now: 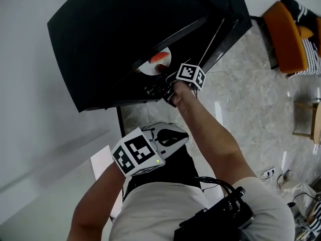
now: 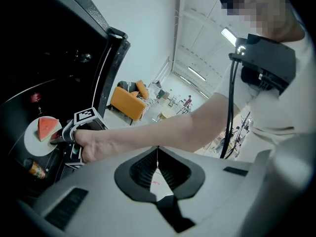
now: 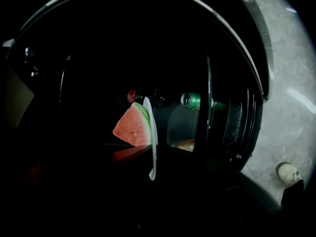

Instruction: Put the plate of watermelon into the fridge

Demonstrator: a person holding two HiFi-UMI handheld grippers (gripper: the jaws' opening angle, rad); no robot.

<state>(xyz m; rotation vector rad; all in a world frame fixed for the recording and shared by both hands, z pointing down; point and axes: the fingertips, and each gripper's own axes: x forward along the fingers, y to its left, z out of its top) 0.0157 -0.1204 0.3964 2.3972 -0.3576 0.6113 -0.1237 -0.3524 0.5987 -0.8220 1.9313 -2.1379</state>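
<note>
Head for the dark mouth of the open fridge (image 1: 95, 44), staying clear of its door (image 1: 235, 9), swung out on the right in the head view. Leave the left gripper (image 2: 158, 154) back near the body, jaws together on nothing; probably unneeded unless the door starts to swing. Hold firm with the right gripper (image 1: 161, 83), jaws squeezed almost fully closed on the near rim of the plate (image 3: 151, 132), carried at the fridge opening and seemingly not yet set on a shelf. Keep that plate level while sliding it in, or risk tipping the watermelon (image 3: 132, 127) wedge off. Pick a bare stretch of shelf short of the green can (image 3: 190, 100) and the red-capped bottle (image 3: 131, 96), then lower fully before letting go.
</note>
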